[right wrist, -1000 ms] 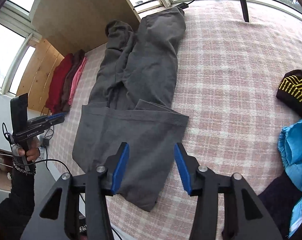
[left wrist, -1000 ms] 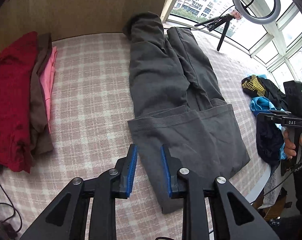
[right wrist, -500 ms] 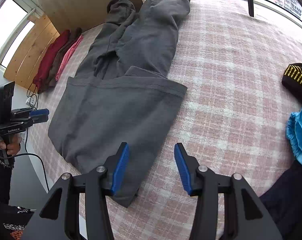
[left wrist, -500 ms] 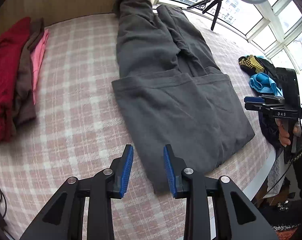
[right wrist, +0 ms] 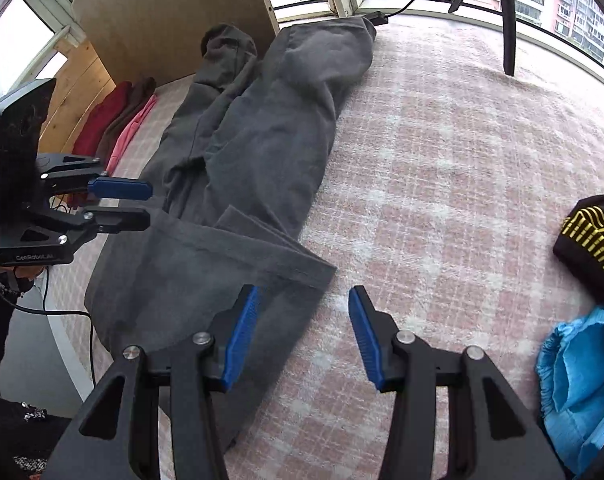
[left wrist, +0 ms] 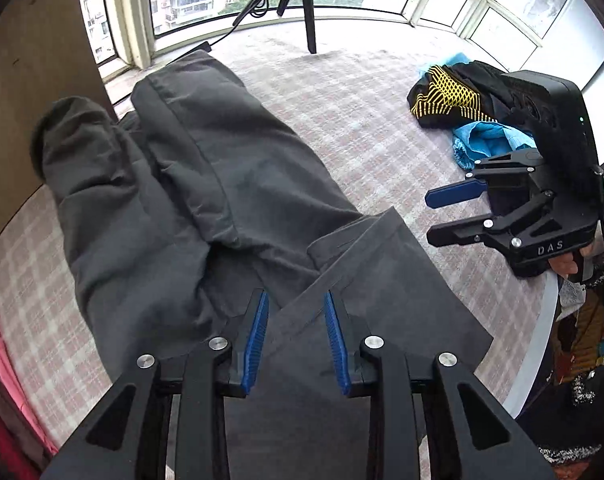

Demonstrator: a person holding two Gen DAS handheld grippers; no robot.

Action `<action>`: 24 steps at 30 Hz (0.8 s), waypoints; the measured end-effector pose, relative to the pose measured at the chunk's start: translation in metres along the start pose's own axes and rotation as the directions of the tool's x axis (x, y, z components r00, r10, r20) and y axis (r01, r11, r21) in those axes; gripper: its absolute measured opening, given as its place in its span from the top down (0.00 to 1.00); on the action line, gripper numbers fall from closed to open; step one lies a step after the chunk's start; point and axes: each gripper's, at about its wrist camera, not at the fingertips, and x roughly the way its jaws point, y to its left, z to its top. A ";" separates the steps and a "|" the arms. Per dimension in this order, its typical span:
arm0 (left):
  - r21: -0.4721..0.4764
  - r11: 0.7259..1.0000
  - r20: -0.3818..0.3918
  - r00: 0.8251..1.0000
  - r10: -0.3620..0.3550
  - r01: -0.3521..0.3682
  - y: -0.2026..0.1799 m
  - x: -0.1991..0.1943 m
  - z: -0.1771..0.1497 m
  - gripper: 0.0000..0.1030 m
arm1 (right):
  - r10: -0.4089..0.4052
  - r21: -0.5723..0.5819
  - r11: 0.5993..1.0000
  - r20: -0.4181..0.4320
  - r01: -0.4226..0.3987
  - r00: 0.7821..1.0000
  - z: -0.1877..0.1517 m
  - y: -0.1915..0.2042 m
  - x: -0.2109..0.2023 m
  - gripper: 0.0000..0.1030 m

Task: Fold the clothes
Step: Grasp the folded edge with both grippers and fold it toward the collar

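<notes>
Grey trousers [left wrist: 190, 184] lie lengthwise on the checked bench [right wrist: 441, 168], legs running to the far window side, the waist end folded over at the near edge. In the left wrist view the left tool [left wrist: 296, 338] hangs over that near folded part with its blue pads [left wrist: 256, 340] spread — cloth shows between them, but nothing is pinched. In the right wrist view the right tool [right wrist: 302, 332] is also spread wide; its left pad sits over the right corner of the fold, its right pad over bare bench cloth. Each tool appears in the other's view: the right tool at the right edge of the bench [left wrist: 453, 216], the left one at the left edge [right wrist: 122, 204], both with jaws apart.

A pile of red, brown and pink clothes [right wrist: 114, 124] lies at the far left by a wooden panel [right wrist: 174, 12]. At the right sit a black-and-yellow garment [right wrist: 589, 236] and a blue one [right wrist: 581, 368]. Tripod legs [left wrist: 302, 0] stand at the far end by the window.
</notes>
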 end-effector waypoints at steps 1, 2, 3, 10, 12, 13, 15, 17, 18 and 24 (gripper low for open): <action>0.025 1.000 -0.016 1.000 0.002 -0.001 -0.003 0.007 0.006 0.75 | 0.004 -0.006 1.000 -0.001 -0.004 1.000 -0.003 0.002 0.000 0.55; 0.050 0.999 -0.033 0.999 0.004 -0.003 -0.007 0.015 0.013 0.75 | 0.009 -0.012 1.000 -0.001 -0.009 1.000 -0.007 0.004 0.000 0.55; 0.075 0.997 -0.049 0.999 0.007 -0.003 -0.010 0.022 0.019 0.75 | 0.009 -0.018 1.000 -0.002 -0.009 1.000 -0.009 0.005 0.000 0.55; 0.143 0.990 -0.139 0.990 -0.001 0.021 -0.018 0.053 0.034 0.76 | 0.057 0.027 0.998 -0.015 -0.056 0.998 -0.004 -0.005 0.021 0.55; 0.150 0.988 -0.154 0.988 -0.004 0.027 -0.019 0.055 0.033 0.76 | 0.062 0.031 0.998 -0.020 -0.062 0.998 -0.004 -0.007 0.028 0.55; 0.151 0.988 -0.159 0.987 -0.008 0.032 -0.019 0.056 0.033 0.76 | 0.066 0.024 0.998 -0.008 -0.066 0.998 -0.004 -0.006 0.028 0.55; 0.145 0.988 -0.159 0.987 -0.024 0.048 -0.019 0.056 0.032 0.90 | 0.073 0.014 0.997 -0.007 -0.073 0.997 -0.004 -0.004 0.030 0.55; 0.160 0.986 -0.139 0.990 -0.029 0.051 -0.023 0.052 0.031 0.98 | 0.065 -0.004 0.998 0.005 -0.065 0.998 -0.004 0.000 0.030 0.57; 0.174 0.984 -0.118 0.993 -0.014 0.035 -0.026 0.050 0.029 0.98 | 0.058 -0.023 0.998 0.005 -0.058 0.998 -0.004 0.004 0.030 0.60; 0.108 0.994 -0.046 0.999 -0.012 0.017 -0.017 0.014 0.019 0.98 | 0.024 -0.113 0.993 0.035 -0.020 0.999 -0.004 0.024 0.018 0.93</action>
